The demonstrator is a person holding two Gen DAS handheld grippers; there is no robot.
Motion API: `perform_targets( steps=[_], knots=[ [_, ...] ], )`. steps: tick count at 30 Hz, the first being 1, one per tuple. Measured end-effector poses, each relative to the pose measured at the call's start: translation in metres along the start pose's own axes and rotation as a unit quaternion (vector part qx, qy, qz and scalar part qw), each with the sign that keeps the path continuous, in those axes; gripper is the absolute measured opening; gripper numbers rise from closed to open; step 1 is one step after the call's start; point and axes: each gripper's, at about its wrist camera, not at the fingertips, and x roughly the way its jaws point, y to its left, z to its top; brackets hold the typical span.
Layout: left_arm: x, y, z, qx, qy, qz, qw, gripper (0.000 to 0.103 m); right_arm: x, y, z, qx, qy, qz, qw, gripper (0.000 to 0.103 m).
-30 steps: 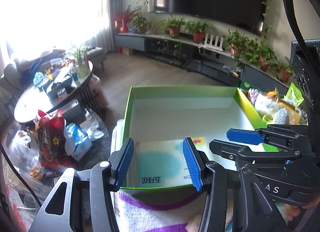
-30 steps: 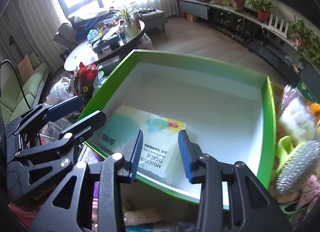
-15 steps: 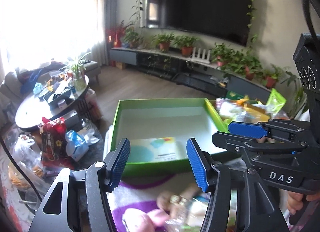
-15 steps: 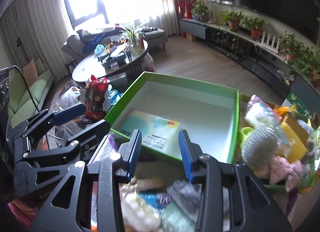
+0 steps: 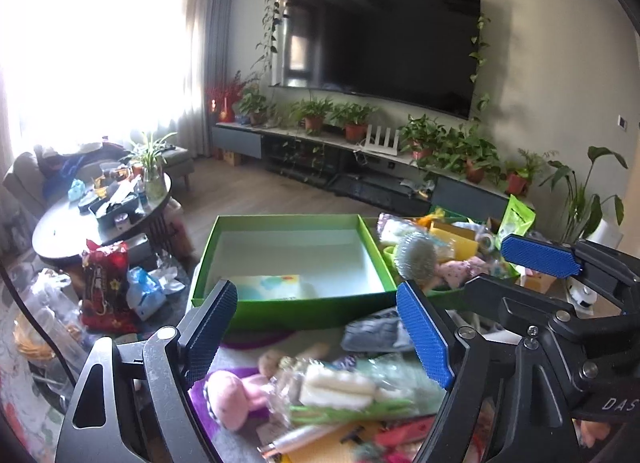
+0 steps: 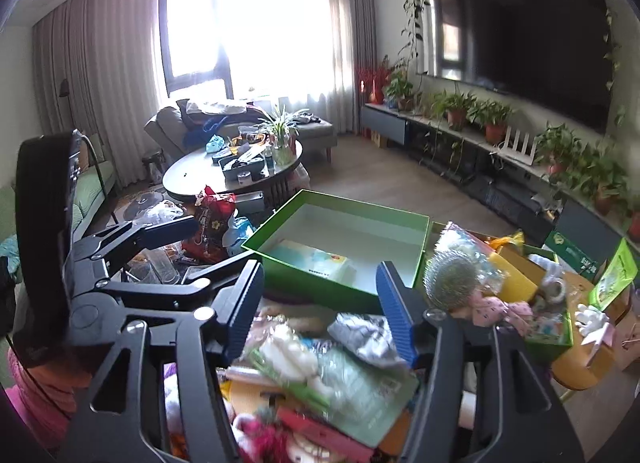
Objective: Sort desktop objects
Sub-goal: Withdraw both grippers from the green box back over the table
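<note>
**Both tongs held apart above the clutter, tissue pack lying in the green box**

The left tongs (image 5: 316,337) stood wide apart with nothing between their blue pads, held above a blurred heap of small things on the desk. Just to their right, the right tongs (image 6: 320,311) were likewise spread and empty, their dark frame crossing the left wrist view's lower right corner.

Under the two tools lay the heap: a pink plush toy (image 5: 236,393) at the near left, a clear packet with white pieces (image 5: 340,383) beside it, and a crumpled grey wrapper (image 6: 366,333) a little farther off. The blur kept me from naming much else there.

Beyond the heap sat the green box (image 5: 288,309), open at the top, white inside. In its near left corner lay a flat tissue pack (image 5: 268,287), pale with a blue and yellow print; the remaining floor of the box showed bare white.

Touching the box's right wall stood a second green tray (image 6: 550,337) crowded with goods: a silver scouring ball (image 6: 454,281) at its near end, a pink spotted cloth (image 6: 496,309) just beside it, and a yellow box (image 6: 514,277) behind.

Farther out, a round dark coffee table (image 6: 200,177) carried bottles and a plant, and a red snack bag (image 5: 106,287) rested on the floor near it. A large black television (image 5: 380,43) hung over a row of potted plants (image 5: 360,127).
</note>
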Motion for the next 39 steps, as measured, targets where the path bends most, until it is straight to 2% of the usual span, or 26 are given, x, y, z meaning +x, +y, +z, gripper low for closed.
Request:
perform_targets(
  steps=[6, 16, 28, 39],
  knots=[
    [-0.019, -0.024, -0.02, 0.002, -0.004, 0.009, 0.9999, 0.083, -0.026, -0.007, -0.028, 0.009, -0.008, -0.018, 1.0, 0.07],
    [-0.033, -0.057, -0.047, -0.009, -0.01, 0.011, 0.9999, 0.083, -0.059, -0.021, -0.069, 0.027, -0.014, -0.023, 0.999, 0.073],
    [-0.037, -0.102, -0.074, -0.011, 0.011, -0.002, 0.9999, 0.083, -0.096, -0.05, -0.119, 0.047, -0.019, -0.02, 0.999, 0.078],
    [-0.048, -0.146, -0.089, 0.003, 0.021, -0.011, 0.9997, 0.083, -0.132, -0.076, -0.149, 0.064, -0.033, -0.028, 0.997, 0.081]
  ],
)
